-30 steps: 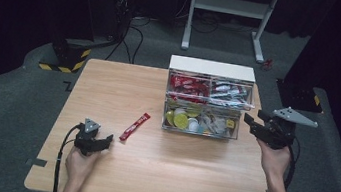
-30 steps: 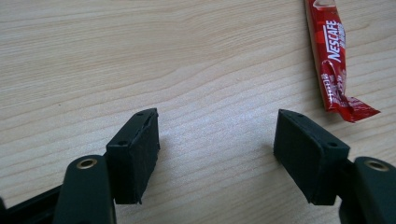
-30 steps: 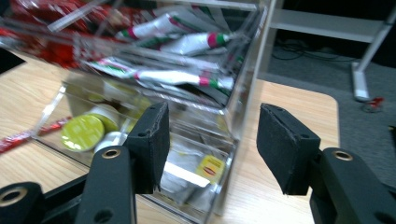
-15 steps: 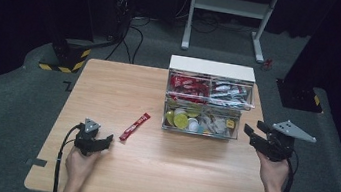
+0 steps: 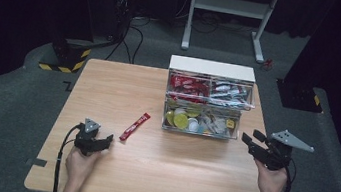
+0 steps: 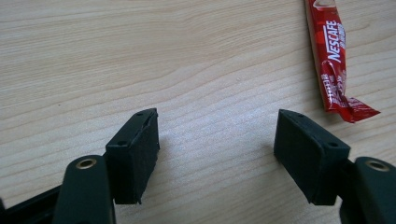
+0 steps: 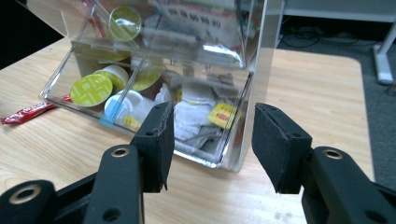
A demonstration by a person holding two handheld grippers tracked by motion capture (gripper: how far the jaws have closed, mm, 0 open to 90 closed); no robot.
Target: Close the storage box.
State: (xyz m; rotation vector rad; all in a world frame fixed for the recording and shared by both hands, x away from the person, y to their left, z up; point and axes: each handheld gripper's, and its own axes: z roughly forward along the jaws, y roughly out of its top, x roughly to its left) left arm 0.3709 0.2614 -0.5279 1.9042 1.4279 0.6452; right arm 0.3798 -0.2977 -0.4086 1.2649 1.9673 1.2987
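Right now my left gripper (image 5: 101,142) rests low on the table (image 5: 187,179), jaws spread and empty, with the red coffee stick (image 5: 135,126) lying just beside it. My right gripper (image 5: 253,140), also spread and empty, faces the clear drawer box (image 5: 207,97). To pick cleanly, I judge I should straddle the stick's middle and close gently

A white metal stand (image 5: 230,13) and black cables (image 5: 133,25) occupy the grey floor (image 5: 4,118).

Left gripper (image 5: 107,140) low near table's front-left corner, jaws apart; right gripper (image 5: 250,137) raised at right edge, jaws apart.
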